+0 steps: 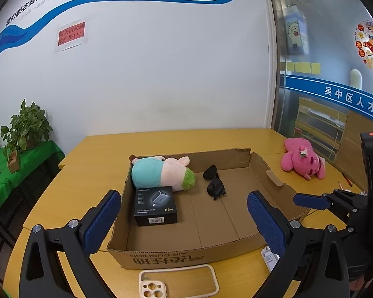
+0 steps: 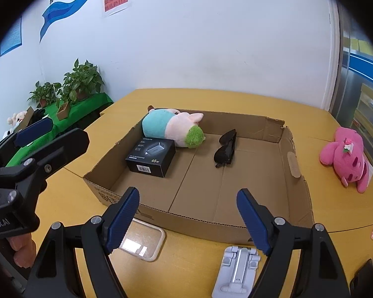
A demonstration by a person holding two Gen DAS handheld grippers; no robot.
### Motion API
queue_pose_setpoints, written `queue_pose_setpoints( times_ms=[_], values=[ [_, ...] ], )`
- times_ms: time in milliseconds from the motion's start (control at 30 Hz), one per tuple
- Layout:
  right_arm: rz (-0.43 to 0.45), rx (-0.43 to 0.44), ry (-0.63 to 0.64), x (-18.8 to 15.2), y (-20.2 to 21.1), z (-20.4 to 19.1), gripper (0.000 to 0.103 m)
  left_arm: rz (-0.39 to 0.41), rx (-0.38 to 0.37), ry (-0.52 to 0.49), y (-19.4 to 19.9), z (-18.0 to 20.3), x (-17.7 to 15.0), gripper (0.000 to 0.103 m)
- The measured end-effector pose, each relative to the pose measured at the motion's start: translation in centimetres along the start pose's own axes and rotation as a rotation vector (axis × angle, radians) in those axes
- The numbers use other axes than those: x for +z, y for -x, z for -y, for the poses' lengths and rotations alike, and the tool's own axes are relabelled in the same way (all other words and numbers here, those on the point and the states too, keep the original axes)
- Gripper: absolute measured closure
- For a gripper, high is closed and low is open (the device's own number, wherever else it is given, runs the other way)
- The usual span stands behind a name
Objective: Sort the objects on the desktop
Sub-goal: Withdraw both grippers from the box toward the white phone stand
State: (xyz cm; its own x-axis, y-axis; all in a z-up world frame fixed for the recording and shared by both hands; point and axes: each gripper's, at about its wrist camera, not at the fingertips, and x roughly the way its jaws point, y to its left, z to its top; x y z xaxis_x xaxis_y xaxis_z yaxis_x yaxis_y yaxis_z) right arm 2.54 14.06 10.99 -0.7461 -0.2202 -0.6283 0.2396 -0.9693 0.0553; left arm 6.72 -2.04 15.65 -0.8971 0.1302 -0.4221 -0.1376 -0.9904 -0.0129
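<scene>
Three things already lie inside the cardboard box (image 1: 236, 213) in the left wrist view: a plush pig (image 1: 161, 175) at the far left corner, a black charger box (image 1: 156, 206) just in front of it, and dark sunglasses (image 1: 214, 182) near the middle. The left gripper (image 1: 184, 221) hangs above the near wall of the box with its fingers (image 1: 102, 221) spread very wide and nothing between them. A cream phone case (image 1: 179, 281) lies on the yellow bench (image 1: 87, 164) just before the box, and a pink plush toy (image 1: 302, 160) lies on the bench beyond the right wall. I judge that one drop is finished and the next pick has to be chosen; the phone case is the nearest candidate, and it would need a low, flat approach to catch its thin rim.

From the right wrist view, the right gripper (image 2: 187, 219) also stands open and empty, over the near edge of the box. A white folding stand (image 2: 237, 270) lies on the bench right under it, the phone case to its left, both outside the box. The pink toy is well apart at the right.

Behind the bench there is a white wall with blue lettering and a red notice (image 2: 116, 0), potted plants (image 2: 83, 80) on a green cloth at the left, and a glass door at the right.
</scene>
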Motion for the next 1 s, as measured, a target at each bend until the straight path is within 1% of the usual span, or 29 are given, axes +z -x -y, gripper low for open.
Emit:
queue_pose_setpoints(
  times_ms=[267, 533, 767, 933, 1000],
  values=[
    [0.015, -0.018, 0.018, -0.6, 1.2, -1.1, 0.022, -0.008, -0.012, 0.015, 0.9, -0.6, -0.9, 0.0],
    [0.022, -0.023, 0.021, -0.7, 1.8, -1.1, 0.022, -0.003, -0.011, 0.028, 1.1, -0.6, -1.0, 0.0],
    [0.021, -0.011, 0.02, -0.9, 1.6, -0.5, 0.022, -0.039, -0.011, 0.032, 0.2, -0.2, -1.8, 0.0],
    [0.022, -0.009, 0.028, -2.3, 1.8, 1.2, 0.022, -0.084, -0.061, 0.054, -0.8, -0.1, -3.1, 0.0],
    [-0.022, -0.03, 0.004, -3.7, 1.2, 2.9, 0.022, -0.118, -0.084, 0.073, -1.5, 0.0, -3.9, 0.0]
  ],
)
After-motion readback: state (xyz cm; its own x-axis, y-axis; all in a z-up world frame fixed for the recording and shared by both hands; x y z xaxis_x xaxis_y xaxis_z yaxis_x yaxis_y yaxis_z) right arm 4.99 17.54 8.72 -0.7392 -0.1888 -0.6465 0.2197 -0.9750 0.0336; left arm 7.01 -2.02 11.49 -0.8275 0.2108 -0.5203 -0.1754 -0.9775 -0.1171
